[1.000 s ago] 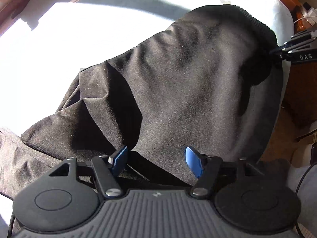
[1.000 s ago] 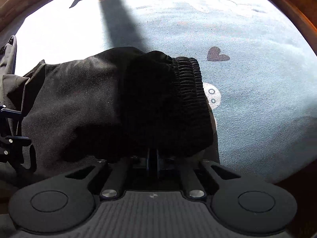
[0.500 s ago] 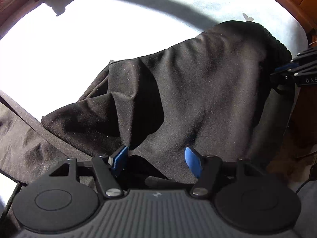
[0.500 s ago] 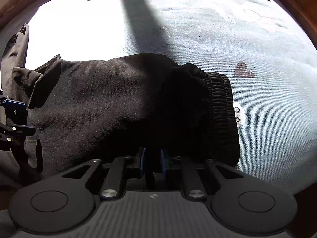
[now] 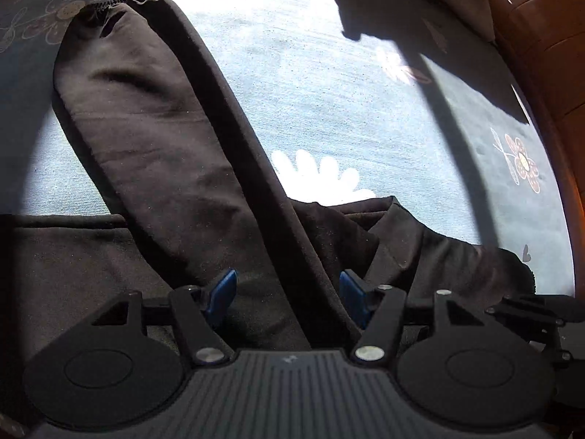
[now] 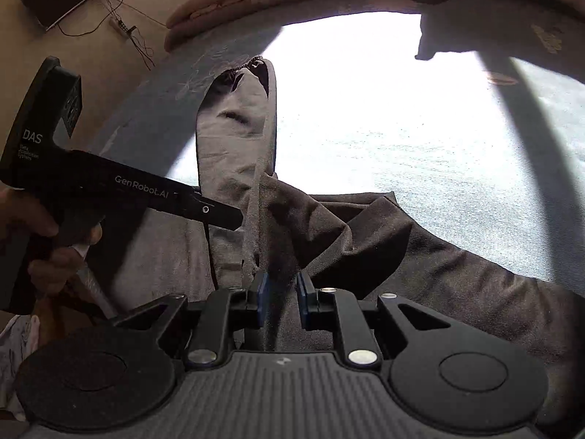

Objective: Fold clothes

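Your black trousers [image 5: 153, 139] now lie spread on the blue flowered bedsheet [image 5: 329, 102], one leg stretched away to its elastic cuff [image 5: 117, 0], where a second ago they were bunched with the waistband up. Your left hand-held gripper [image 5: 289, 294] stays wide apart over the cloth. Your right hand-held gripper [image 6: 281, 296], clamped before, now stands slightly parted around a fold.
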Tool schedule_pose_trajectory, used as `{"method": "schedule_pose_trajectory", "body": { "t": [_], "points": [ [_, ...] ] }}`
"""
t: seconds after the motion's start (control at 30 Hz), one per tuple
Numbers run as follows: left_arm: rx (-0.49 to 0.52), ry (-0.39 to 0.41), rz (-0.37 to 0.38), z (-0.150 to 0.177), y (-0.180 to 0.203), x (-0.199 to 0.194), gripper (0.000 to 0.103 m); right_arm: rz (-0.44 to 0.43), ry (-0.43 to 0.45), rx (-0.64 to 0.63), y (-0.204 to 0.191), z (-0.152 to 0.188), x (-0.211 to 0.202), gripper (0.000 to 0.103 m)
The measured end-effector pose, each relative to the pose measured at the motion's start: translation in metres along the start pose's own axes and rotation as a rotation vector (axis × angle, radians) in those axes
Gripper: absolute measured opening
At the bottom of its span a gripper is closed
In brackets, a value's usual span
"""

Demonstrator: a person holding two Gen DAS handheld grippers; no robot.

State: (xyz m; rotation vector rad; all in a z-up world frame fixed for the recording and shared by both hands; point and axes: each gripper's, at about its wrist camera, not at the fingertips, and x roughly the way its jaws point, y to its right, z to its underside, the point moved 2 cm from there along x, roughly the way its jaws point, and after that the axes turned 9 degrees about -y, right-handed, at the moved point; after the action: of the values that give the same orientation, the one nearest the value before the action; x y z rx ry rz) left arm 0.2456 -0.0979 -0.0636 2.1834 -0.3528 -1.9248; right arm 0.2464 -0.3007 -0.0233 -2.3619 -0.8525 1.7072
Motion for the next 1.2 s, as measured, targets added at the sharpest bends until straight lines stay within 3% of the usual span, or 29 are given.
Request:
{"method": "schedule_pose_trajectory", "body": {
  "t": [0.27,0.5,0.53,0.7,0.8,0.9,1.2],
  "points": [
    [-0.097,-0.005,0.073,0.001,-0.041,-0.001,0.063,0.032,-0.084,-0.057,-0.029,-0.028,0.054,0.019],
    [-0.157,-0.022,0.180,0.008,-0.063,0.001,0.063,0.151,-0.144,-0.099,-0.036,-0.031,0.075,0.016],
    [-0.174,-0.027,0.207,0.008,-0.066,0.002,0.063,0.142,-0.137,-0.098,-0.038,-0.032,0.073,0.005],
    [-0.258,-0.061,0.384,0.012,-0.078,0.005,0.063,0.018,-0.120,-0.110,-0.052,-0.033,0.059,0.005],
    [-0.284,-0.074,0.459,0.015,-0.079,0.005,0.069,-0.038,-0.121,-0.140,-0.062,-0.030,0.053,0.005],
    [-0.291,-0.102,0.465,0.017,-0.077,0.007,0.069,-0.074,-0.119,-0.175,-0.071,-0.027,0.048,0.005],
    [-0.282,-0.119,0.339,0.011,-0.083,0.009,0.069,-0.172,-0.109,-0.266,-0.091,-0.019,0.033,0.005]
  ]
}}
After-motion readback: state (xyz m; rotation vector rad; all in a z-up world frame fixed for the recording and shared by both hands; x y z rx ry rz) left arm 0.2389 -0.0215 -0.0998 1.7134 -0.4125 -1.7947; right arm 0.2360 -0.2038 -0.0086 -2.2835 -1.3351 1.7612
